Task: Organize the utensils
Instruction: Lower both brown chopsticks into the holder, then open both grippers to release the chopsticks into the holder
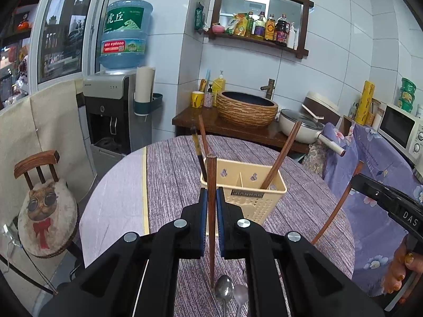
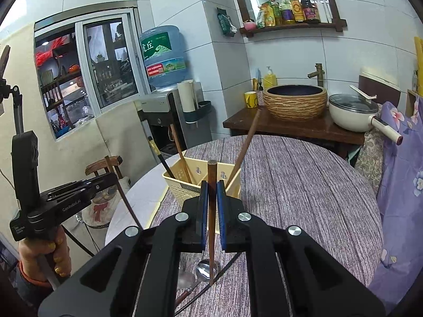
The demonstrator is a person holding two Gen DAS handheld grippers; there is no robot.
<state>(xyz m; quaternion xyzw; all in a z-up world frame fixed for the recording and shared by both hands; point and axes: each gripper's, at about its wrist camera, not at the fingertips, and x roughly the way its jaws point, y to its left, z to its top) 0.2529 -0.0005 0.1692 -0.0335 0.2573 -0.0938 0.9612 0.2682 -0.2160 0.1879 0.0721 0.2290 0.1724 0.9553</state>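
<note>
Both grippers are busy here: the left gripper [image 1: 210, 206] is clamped on a brown chopstick [image 1: 211, 179], standing upright, and the right gripper [image 2: 212, 198] pinches another chopstick [image 2: 212, 174] the same way. The cream utensil basket [image 1: 267, 198] sits just beyond on the table [image 1: 171, 185], three sticks already inside. Near edge: spoons [image 1: 224, 289], two I think, partly hidden.

Behind the cream utensil holder [image 1: 244, 192], the lower ends of the chopsticks standing inside are hidden by its wall. Near it, two spoons [image 1: 224, 289] run off the bottom edge, their handles perhaps under the gripper body.
</note>
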